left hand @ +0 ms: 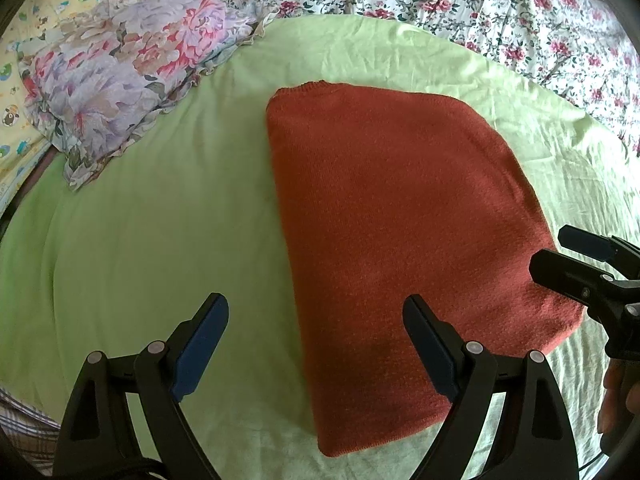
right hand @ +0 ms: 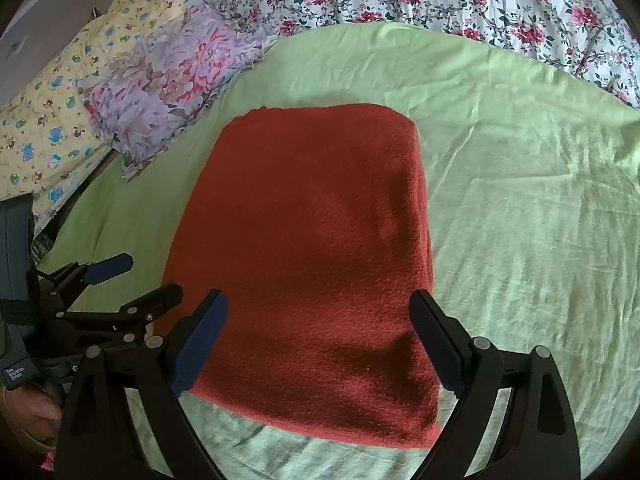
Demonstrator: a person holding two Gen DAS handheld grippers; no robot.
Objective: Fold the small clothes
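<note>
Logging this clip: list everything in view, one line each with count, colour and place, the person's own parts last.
Knit garment: 1, rust red, folded into a rough rectangle, lying flat mid-sheet.
Sheet: 1, light green, creased, spread under the garment.
Pillow: 1, lilac and pink floral with frilled edge, far left of the garment.
Floral bedding: 1, white with red roses, behind the sheet.
Cartoon-print bedding: 1, pale yellow with small animals, far left beyond the pillow.
Left gripper: 1, black with blue pads, open, over the garment's near left edge.
Right gripper: 1, black with blue pads, open, spanning the garment's near end.
Left hand: partly seen, on the handle.
</note>
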